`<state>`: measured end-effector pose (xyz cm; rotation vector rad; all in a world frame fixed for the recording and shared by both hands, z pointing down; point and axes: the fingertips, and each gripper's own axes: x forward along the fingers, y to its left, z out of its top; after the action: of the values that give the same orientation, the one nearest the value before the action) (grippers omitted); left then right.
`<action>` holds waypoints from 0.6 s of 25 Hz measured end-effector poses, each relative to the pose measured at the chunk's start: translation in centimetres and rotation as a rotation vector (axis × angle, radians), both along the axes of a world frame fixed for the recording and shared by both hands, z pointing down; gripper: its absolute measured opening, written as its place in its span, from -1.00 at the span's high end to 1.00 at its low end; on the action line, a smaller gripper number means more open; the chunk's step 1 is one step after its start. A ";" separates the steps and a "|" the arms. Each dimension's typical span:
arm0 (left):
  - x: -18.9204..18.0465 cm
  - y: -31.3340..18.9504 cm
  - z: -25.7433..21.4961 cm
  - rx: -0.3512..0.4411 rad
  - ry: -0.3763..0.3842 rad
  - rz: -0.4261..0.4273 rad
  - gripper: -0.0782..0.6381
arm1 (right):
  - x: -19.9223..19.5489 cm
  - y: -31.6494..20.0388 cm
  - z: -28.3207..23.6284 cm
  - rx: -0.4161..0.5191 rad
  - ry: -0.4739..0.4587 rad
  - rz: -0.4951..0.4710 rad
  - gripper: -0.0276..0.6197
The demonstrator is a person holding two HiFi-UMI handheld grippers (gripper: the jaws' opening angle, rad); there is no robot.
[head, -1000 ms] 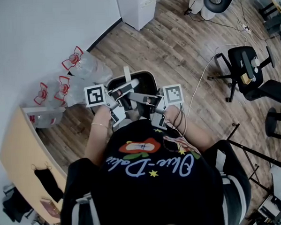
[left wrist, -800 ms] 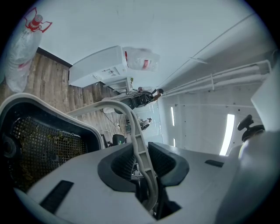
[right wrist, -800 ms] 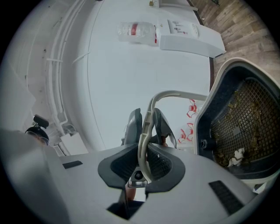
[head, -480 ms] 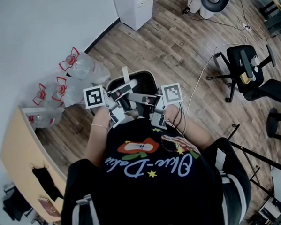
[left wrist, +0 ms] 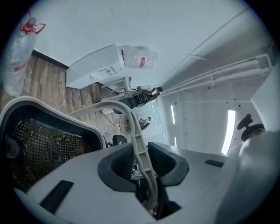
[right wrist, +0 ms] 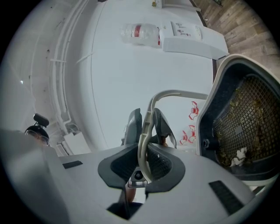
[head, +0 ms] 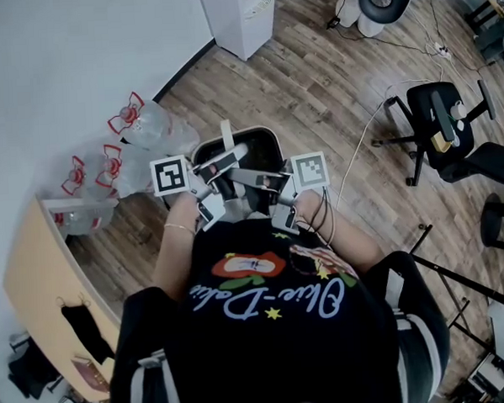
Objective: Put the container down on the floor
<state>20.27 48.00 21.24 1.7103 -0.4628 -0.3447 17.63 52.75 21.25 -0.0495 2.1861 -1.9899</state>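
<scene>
The container (head: 247,148) is a black bin with a grey rim, a mesh inside and a pale bail handle (head: 227,135). It is in front of the person, over the wooden floor; I cannot tell whether it touches the floor. My left gripper (head: 210,180) and right gripper (head: 265,184) face each other above it. In the left gripper view the handle (left wrist: 139,146) runs between the ribbed pads, and my left gripper (left wrist: 142,162) is shut on it. In the right gripper view my right gripper (right wrist: 145,162) is shut on the same handle (right wrist: 146,127), with the bin (right wrist: 245,118) to the right.
Several clear water jugs with red caps (head: 134,127) lie by the wall at the left. A white cabinet (head: 242,16) stands ahead. Black office chairs (head: 442,127) and a cable (head: 363,144) are on the right. A wooden tabletop (head: 37,275) is at the near left.
Both grippers keep their hold on the handle. Only the head view has shifted slightly; the container stays in the same place in front of the person.
</scene>
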 end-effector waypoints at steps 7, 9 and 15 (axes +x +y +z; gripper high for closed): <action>-0.3 -2.5 1.1 -0.039 0.008 0.024 0.58 | -0.4 -2.5 1.0 -0.038 0.018 0.031 0.76; -0.7 -3.3 1.3 -0.048 0.015 0.031 0.58 | -0.9 -3.4 1.1 -0.041 0.022 0.040 0.76; -2.6 -5.7 1.8 -0.063 0.027 0.042 0.58 | -2.8 -5.8 1.6 -0.041 0.050 0.046 0.76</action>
<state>17.67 42.32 23.04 1.6498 -0.4132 -0.3194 14.82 46.93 22.84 -0.1554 2.1529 -2.0300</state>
